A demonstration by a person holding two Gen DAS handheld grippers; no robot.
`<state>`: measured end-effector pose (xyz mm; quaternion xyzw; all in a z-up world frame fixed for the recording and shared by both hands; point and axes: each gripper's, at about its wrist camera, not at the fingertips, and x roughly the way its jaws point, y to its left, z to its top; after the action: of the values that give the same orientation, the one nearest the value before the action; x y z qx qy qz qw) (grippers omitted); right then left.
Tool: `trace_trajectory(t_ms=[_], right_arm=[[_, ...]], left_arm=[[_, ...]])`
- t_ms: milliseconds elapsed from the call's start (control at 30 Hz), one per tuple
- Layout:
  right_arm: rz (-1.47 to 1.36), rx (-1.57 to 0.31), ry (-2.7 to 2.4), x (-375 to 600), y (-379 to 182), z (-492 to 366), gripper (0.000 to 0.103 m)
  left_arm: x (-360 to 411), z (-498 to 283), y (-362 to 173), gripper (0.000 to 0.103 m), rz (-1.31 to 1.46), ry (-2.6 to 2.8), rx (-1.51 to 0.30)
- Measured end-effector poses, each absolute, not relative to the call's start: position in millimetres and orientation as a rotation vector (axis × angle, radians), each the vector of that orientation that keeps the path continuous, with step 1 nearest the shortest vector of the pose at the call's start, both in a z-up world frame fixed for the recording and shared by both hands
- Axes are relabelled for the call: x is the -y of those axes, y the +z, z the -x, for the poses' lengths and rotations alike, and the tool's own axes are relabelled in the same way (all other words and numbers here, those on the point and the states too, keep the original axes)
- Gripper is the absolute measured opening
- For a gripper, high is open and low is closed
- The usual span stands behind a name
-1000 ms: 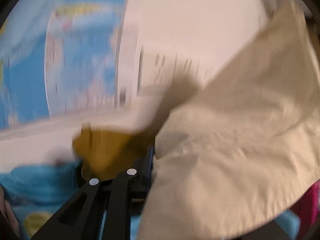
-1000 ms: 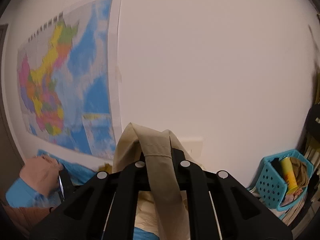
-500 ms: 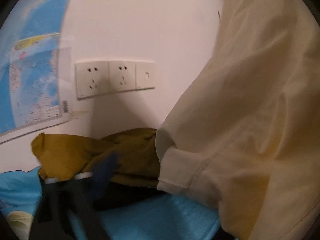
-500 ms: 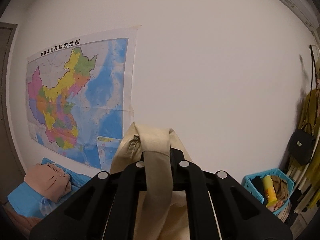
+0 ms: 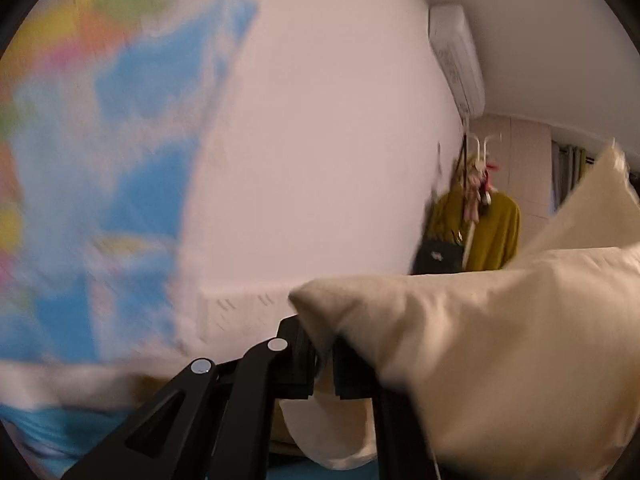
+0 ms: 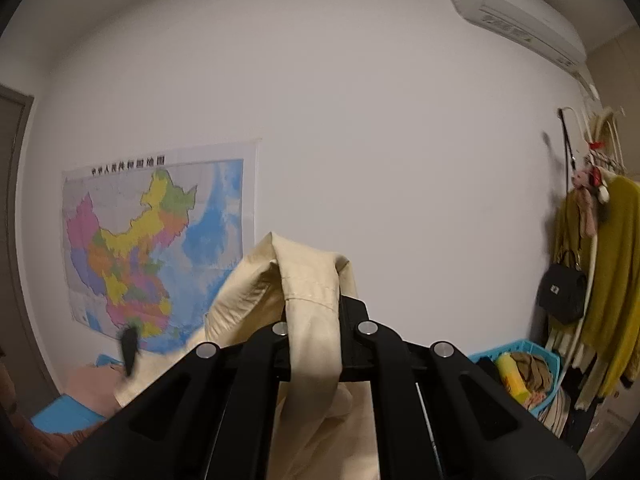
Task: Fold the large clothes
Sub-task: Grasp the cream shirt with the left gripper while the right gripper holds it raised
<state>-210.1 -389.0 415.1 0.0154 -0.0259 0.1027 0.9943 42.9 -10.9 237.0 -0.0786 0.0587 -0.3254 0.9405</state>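
Note:
A large cream garment (image 5: 500, 344) hangs in the air between both grippers. In the left wrist view my left gripper (image 5: 324, 356) is shut on a corner of it, and the cloth drapes over the right finger and fills the lower right. In the right wrist view my right gripper (image 6: 320, 320) is shut on another fold of the cream garment (image 6: 308, 280), which bunches above the fingers and hangs down between them. Both grippers are raised high and face the wall.
A map poster (image 6: 156, 248) hangs on the white wall. A coat rack with an olive garment (image 6: 612, 272) and a black bag (image 6: 562, 292) stands at right, above a blue basket (image 6: 520, 368). A blue-covered bed with a pink garment (image 6: 92, 384) lies low left. An air conditioner (image 6: 516, 8) is overhead.
Both grippers have risen with the cream garment. The left view swung from the sockets and bed up to the wall and coat rack; the left gripper now grips the cloth.

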Motion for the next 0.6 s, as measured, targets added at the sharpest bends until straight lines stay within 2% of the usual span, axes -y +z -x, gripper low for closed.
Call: trace_trajectory(t_ms=[333, 467, 600], right_arm=[[-0.166, -0.129, 0.499, 371, 317, 206, 0.004], [-0.171, -0.122, 0.673, 342, 306, 214, 0.004], [-0.162, -0.121, 0.786, 315, 303, 206, 0.004]], left_arm=[[-91, 122, 314, 0.005, -0.050, -0.318, 0.011], [-114, 198, 332, 0.005, -0.138, -0.135, 0.040], [-132, 234, 349, 0.005, -0.187, -0.002, 0.029]])
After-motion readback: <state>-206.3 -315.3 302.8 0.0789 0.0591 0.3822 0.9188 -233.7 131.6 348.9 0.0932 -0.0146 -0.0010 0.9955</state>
